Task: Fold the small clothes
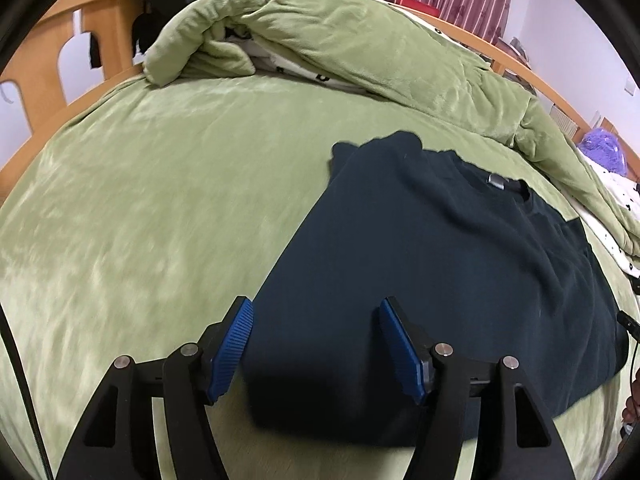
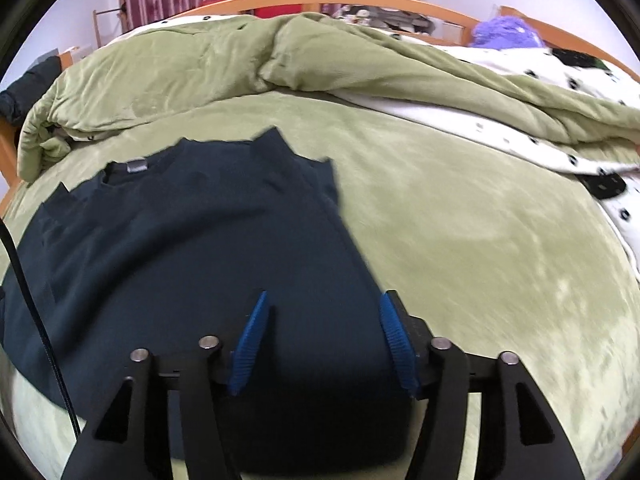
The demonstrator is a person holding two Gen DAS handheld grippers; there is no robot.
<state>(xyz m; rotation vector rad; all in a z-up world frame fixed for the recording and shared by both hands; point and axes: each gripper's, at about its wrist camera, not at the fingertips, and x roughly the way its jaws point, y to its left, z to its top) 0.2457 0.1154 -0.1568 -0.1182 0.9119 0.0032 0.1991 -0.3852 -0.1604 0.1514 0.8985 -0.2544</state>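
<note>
A dark navy T-shirt [image 1: 432, 264] lies flat on the green bed cover, collar and grey label at the far end, hem toward me. It also shows in the right wrist view [image 2: 192, 248]. Its side parts look folded inward. My left gripper [image 1: 316, 312] is open and empty, its blue pads above the shirt's near left corner. My right gripper [image 2: 324, 308] is open and empty above the shirt's near right corner. I cannot tell whether either touches the cloth.
A bunched green quilt [image 1: 320, 40] with a white dotted lining [image 2: 560, 148] lies along the far side of the bed. A wooden bed frame [image 1: 44, 80] rims the left. A black cable [image 2: 36, 320] hangs at the left.
</note>
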